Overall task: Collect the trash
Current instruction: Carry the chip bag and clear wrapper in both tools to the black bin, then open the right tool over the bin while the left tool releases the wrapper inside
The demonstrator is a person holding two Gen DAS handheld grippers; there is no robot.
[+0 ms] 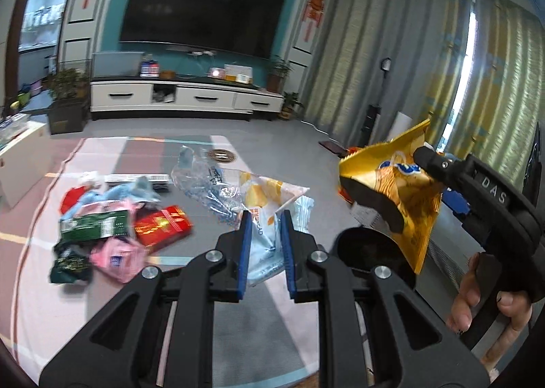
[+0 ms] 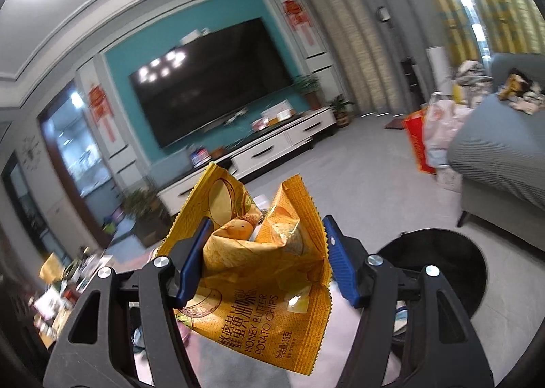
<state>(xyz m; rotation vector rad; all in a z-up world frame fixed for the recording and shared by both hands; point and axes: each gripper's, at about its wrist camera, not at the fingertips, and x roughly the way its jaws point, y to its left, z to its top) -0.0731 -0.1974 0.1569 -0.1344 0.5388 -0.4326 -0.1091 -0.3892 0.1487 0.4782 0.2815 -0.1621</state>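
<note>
My right gripper is shut on a crumpled yellow chip bag and holds it in the air above a round black bin. In the left wrist view the same bag hangs from the right gripper over the bin. My left gripper is open, its blue pads either side of a white and light-blue wrapper on the mat, not touching it. Several more wrappers lie to the left: a red one, a green one, a pink one, a clear blue-printed bag.
The trash lies on a pink and grey floor mat. A TV stand and potted plants stand by the far wall. A grey sofa with bags beside it is at the right. A white table edge is at the left.
</note>
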